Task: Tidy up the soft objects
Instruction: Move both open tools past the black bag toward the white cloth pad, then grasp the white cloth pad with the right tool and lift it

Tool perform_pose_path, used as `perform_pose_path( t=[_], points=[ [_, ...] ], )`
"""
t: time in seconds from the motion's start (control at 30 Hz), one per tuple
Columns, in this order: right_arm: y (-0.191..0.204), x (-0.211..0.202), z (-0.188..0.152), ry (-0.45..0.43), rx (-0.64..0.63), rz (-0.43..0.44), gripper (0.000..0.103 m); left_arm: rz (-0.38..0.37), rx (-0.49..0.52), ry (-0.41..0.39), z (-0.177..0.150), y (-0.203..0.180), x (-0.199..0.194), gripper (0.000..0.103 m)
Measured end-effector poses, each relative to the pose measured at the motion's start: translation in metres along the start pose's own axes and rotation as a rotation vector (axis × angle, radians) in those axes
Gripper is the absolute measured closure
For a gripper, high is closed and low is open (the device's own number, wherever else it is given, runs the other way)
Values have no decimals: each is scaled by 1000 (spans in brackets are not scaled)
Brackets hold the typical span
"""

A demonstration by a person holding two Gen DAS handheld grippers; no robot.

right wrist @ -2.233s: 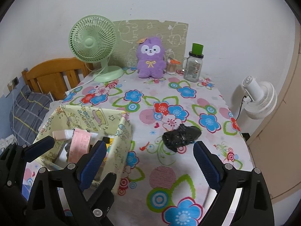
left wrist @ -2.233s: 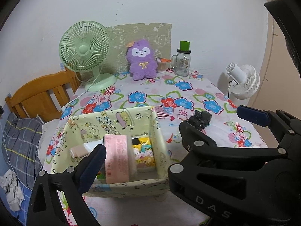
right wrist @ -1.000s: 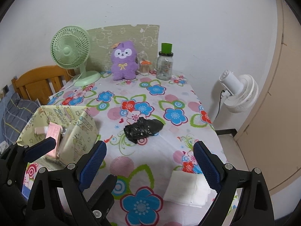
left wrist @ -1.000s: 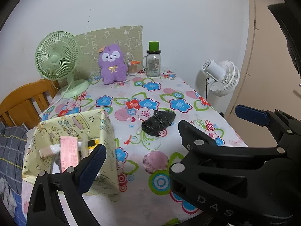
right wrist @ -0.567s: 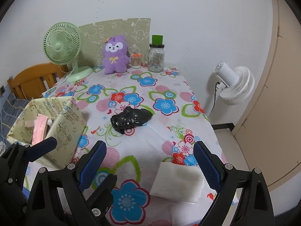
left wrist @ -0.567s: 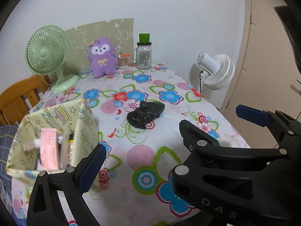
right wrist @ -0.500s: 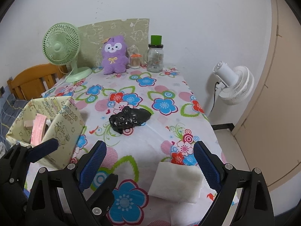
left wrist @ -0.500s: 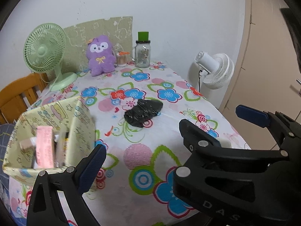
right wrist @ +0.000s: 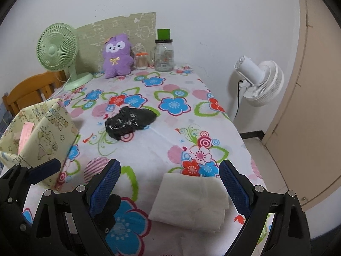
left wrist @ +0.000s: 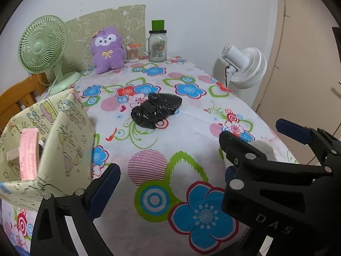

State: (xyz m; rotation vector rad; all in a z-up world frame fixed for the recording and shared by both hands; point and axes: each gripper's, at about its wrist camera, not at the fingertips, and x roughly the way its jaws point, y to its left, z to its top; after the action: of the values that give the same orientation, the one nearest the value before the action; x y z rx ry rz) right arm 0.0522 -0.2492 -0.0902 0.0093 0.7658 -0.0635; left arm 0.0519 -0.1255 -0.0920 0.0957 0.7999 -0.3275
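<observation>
A folded white cloth [right wrist: 191, 200] lies flat at the near edge of the counter [right wrist: 149, 149], in the lower centre of the right wrist view, between the spread fingers of the right gripper [right wrist: 169, 183]. Those fingers are released and grasp nothing; the cloth sits just beside the right-hand finger, contact not discernible.

A crumpled black plastic bag [right wrist: 130, 123] rests at mid-counter, well apart from the cloth, on the floral covering.

At the left edge of both views stands a yellow-green patterned fabric box [left wrist: 61, 132], open at the top. Inside it, a pink flat packet [left wrist: 28, 153] stands upright, with a beige item [left wrist: 12, 155] just beside it; the remaining contents are hidden by the box wall.

The left gripper [left wrist: 168, 155] hovers over the near part of the counter with its fingers released, nothing between them. In the left wrist view the body of the right gripper fills the lower right.

Along the far edge of the counter: a green desk fan [right wrist: 57, 49] at upper left, a purple plush toy [right wrist: 117, 56] beside it, a small jar with an orange lid [right wrist: 141, 60] holding thin sticks, and a glass jar mug with a green top [right wrist: 164, 51]. A patterned board [right wrist: 127, 27] leans against the wall behind them.

A white floor fan [right wrist: 260, 81] stands off the counter at right. A wooden chair back [right wrist: 29, 91] shows at left.
</observation>
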Motion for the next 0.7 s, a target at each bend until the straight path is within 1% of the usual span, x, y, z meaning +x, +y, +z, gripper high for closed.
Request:
perform_pose_path(
  t=[0.17,0.4,0.6,0.7],
  points=[
    [-8,13,-9,28,11,-18,8,0,35,21,-7,-8,15,3],
    [-17,29,-21,83,29,-51,8,-11,50,56,-13,-13,32,3],
    [-22,46,-30,149,70,-73,8,-20,74,87,-18,-18,41,3],
    [-22,53,-32,167,73,-72,8,-18,91,95,-21,-21,44,3]
  ],
)
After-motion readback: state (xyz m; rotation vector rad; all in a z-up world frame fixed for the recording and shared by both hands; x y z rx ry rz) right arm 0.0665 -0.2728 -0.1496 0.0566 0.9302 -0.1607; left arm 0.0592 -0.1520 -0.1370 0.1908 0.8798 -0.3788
